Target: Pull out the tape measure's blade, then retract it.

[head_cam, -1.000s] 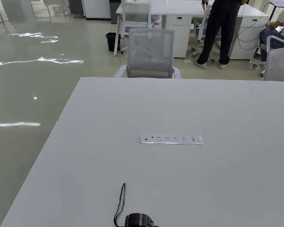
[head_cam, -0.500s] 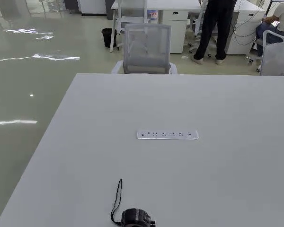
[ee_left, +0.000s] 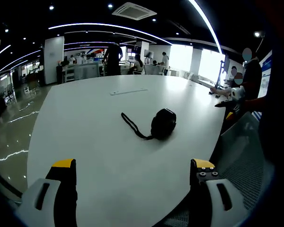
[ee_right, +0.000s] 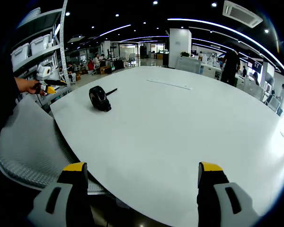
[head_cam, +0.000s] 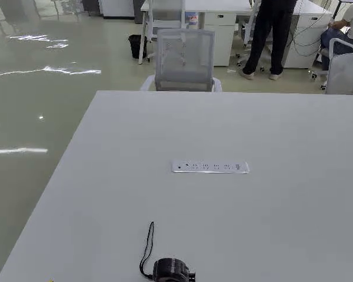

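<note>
**Left gripper** point(ee_left: 132, 163): I read its yellow-tipped jaws as spread wide apart, closed on nothing, poised at the near edge of the white table point(ee_left: 85, 118). The tape measure point(ee_left: 163, 123), a dark rounded case, lay on the tabletop ahead of this gripper, a little to the right of its midline and well apart from both jaw tips. Its black wrist strap point(ee_left: 132, 126) trailed off the case to the left, away from the gripper. I could make out no blade drawn from the case.

**Right gripper** point(ee_right: 142, 166): I found its jaws likewise wide apart and free, set off the table's edge. From here the tape measure lay ahead and to the left, near the table's rim and well apart from the jaws. A grey mesh chair seat point(ee_right: 28, 142) lay just left of the left jaw.

**Beyond the tape measure:** from either gripper, a white power strip point(head_cam: 210, 167) lay flat on the table, farther out than the case. In the head view, I saw a grey mesh-backed chair point(head_cam: 184, 59) at the far edge of the table and a person in dark trousers point(head_cam: 273, 35) standing by the desks behind it.
</note>
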Demonstrator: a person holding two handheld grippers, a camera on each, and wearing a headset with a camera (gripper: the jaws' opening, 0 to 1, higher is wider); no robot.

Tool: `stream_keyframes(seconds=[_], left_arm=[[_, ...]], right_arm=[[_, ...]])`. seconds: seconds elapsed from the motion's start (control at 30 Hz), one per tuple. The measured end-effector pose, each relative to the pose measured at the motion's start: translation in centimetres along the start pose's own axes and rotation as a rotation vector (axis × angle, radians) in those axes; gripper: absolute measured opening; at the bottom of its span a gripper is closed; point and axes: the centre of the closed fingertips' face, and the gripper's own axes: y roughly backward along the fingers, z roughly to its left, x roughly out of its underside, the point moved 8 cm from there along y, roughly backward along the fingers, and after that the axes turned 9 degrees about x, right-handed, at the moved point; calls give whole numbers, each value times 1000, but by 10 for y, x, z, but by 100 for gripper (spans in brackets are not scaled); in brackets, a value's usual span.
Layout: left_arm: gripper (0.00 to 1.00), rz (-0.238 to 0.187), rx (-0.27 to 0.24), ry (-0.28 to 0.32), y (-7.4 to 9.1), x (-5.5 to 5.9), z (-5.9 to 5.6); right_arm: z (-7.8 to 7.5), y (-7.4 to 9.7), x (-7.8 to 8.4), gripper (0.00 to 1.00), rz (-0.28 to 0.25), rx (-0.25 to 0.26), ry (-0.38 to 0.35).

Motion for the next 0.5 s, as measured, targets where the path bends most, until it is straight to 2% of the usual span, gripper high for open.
stream_keyframes(seconds=[0.27, 0.5], left_arm=[[99, 9, 12, -5, -5, -1, -3], [98, 21, 45, -21, -14, -4, -7]], right_arm=[[-3, 0, 2, 100, 7, 10, -7], [-3, -3, 1, 99, 4, -1, 4]])
